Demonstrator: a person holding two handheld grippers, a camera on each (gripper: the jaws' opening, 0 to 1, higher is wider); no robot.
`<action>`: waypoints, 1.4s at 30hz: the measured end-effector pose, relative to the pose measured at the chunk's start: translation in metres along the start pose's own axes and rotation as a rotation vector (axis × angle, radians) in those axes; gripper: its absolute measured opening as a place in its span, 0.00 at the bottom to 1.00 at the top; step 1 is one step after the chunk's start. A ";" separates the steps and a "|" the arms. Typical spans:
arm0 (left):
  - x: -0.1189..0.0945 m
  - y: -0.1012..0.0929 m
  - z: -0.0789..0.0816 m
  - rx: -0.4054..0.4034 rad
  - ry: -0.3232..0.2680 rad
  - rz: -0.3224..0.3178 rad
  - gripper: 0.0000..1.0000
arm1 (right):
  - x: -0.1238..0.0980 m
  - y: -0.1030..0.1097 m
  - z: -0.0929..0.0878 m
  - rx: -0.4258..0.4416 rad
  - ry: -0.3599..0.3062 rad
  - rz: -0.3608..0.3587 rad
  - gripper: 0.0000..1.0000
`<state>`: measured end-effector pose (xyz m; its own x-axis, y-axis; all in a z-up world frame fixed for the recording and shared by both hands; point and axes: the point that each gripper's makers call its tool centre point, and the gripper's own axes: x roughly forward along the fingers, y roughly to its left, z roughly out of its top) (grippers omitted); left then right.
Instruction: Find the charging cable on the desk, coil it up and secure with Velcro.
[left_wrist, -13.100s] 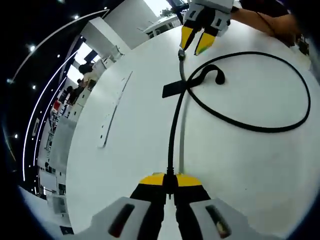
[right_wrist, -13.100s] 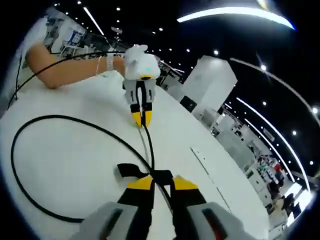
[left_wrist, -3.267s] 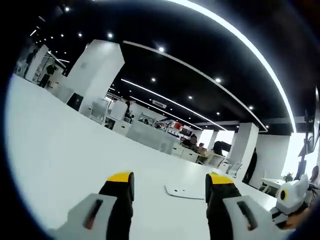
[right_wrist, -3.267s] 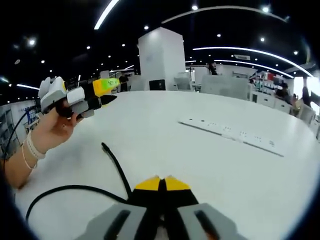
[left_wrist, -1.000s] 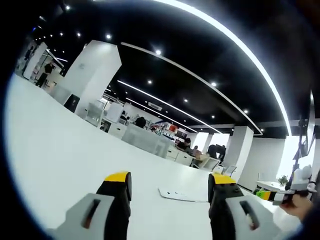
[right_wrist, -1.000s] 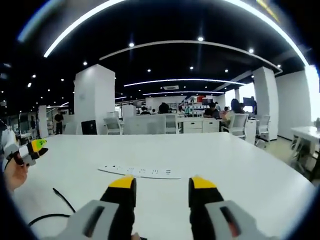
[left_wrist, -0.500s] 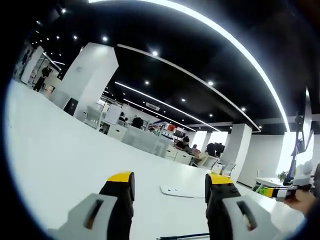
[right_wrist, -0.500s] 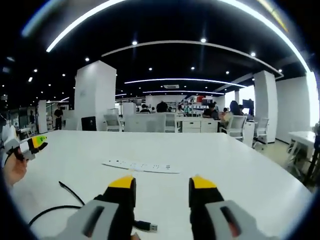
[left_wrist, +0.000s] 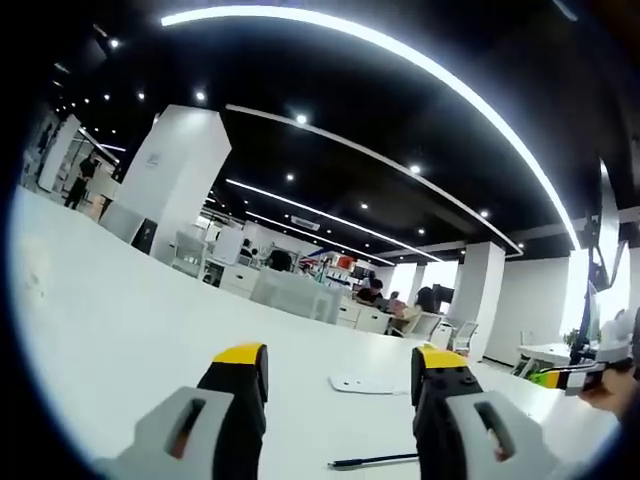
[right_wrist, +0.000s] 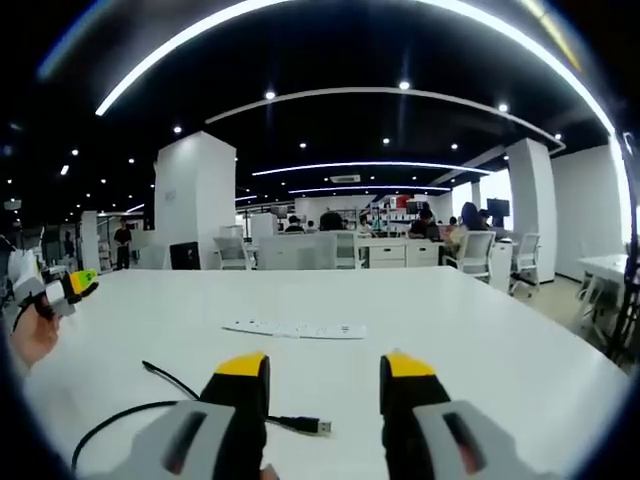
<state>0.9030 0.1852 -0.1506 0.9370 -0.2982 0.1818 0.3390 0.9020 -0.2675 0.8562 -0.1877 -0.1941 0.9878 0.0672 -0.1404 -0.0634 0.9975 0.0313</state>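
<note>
The black charging cable lies on the white desk, its USB plug between my right gripper's yellow-tipped jaws. My right gripper stands open above the desk with nothing held. One cable end also lies low between the jaws in the left gripper view. My left gripper is open and empty. It appears again at the left edge of the right gripper view, held in a person's hand. The right gripper shows at the right edge of the left gripper view.
A white power strip lies flat on the desk beyond the cable, and also in the left gripper view. An open office with desks, chairs, pillars and seated people fills the background.
Both cameras have tilted slightly, bringing more of the cable into view: the plug now sits between my right jaws and a cable end shows low in the left gripper view. Both grippers stay open.
</note>
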 end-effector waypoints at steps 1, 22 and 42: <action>-0.003 0.000 0.002 0.009 -0.006 0.000 0.58 | -0.003 0.000 0.001 0.002 -0.004 -0.003 0.47; -0.082 0.000 0.020 0.010 -0.083 -0.013 0.58 | -0.090 0.014 0.030 0.028 -0.159 0.040 0.48; -0.138 -0.007 0.009 0.054 -0.071 -0.024 0.58 | -0.142 0.021 -0.003 0.016 -0.171 0.043 0.48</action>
<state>0.7703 0.2227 -0.1648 0.9198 -0.2982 0.2551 0.3539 0.9112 -0.2109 0.7138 -0.1766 -0.1769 0.9941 0.1040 0.0318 -0.1055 0.9932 0.0497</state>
